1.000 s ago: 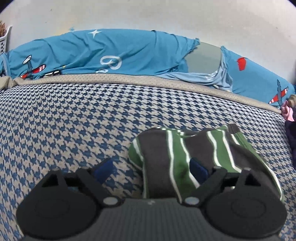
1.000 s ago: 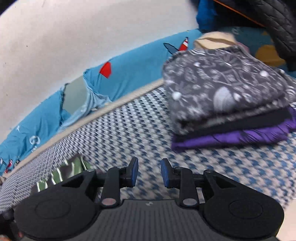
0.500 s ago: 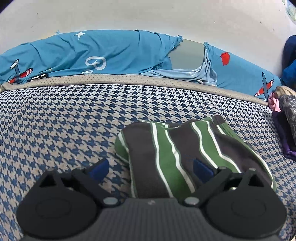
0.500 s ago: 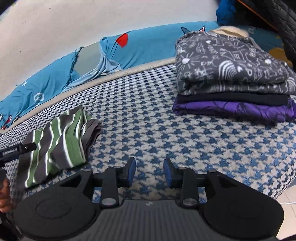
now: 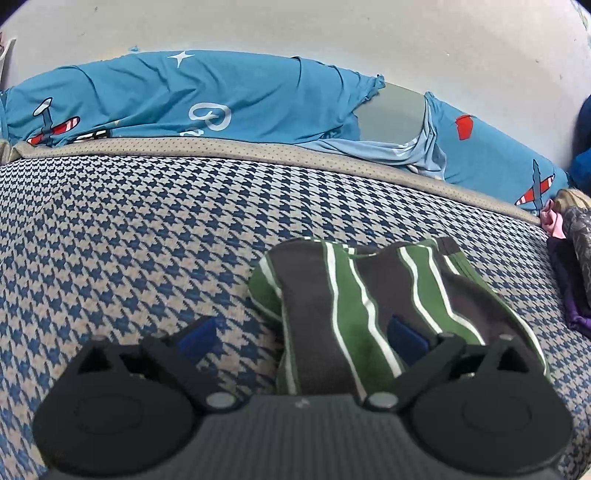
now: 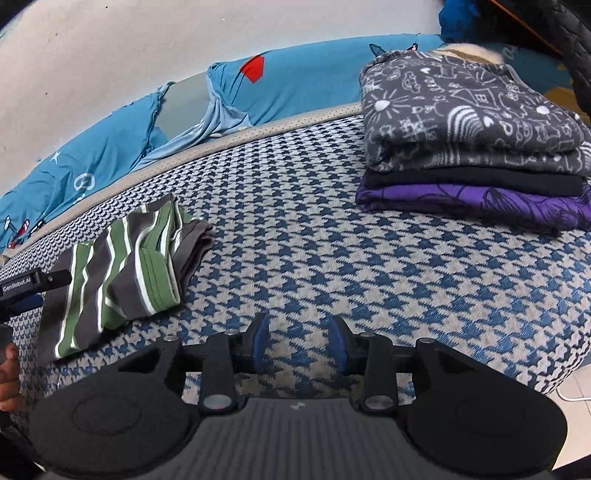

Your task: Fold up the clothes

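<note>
While the folded striped shirt (image 5: 373,317) lies mid-bed toward the near edge, the left tool (image 5: 301,334) straddles its edge, spread wide, probably gripping nothing. Right tool (image 6: 298,341), part-open, empty, hovers over bare bed (image 6: 369,266). Next: carry the shirt to the stack (image 6: 469,147).

A bed (image 5: 147,229) fills most of both views, its top covered in a blue-and-beige houndstooth weave, with a plain beige dotted band (image 5: 258,147) along the far edge. Beyond that edge, bunched against the wall, lies a bright blue sheet (image 5: 221,96) printed with aeroplanes and stars (one grey patch shows where it parts). The wall (image 5: 295,26) behind is plain off-white with a few small marks, evenly lit. At the bed's near right corner, in the right wrist view, a sliver of pale floor (image 6: 576,387) shows.
</note>
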Tool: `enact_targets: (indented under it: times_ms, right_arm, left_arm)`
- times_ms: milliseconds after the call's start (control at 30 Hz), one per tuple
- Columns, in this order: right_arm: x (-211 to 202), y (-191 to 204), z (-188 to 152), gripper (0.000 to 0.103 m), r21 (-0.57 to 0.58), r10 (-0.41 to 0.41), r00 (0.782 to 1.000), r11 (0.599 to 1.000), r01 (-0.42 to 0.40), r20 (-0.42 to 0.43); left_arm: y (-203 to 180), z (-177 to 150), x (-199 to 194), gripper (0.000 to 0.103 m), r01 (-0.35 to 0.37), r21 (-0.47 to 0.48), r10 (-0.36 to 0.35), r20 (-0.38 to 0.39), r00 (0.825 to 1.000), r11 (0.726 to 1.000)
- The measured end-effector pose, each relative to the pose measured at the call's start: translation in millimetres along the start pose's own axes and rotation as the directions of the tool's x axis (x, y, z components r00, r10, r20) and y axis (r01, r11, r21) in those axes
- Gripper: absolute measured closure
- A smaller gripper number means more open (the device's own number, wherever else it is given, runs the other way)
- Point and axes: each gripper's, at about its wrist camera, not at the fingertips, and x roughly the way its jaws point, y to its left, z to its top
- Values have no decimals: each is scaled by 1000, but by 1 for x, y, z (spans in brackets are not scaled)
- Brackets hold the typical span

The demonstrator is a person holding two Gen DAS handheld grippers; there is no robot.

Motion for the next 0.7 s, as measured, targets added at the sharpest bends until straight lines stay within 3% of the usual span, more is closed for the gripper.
enact_targets:
  times_ms: [700]
  right_arm:
    - [3, 6, -3, 61, -7, 14, 1000, 1000, -14, -16]
  left_arm:
    - [-2, 3, -1, 2, -5, -24, 5, 1, 1000, 1000]
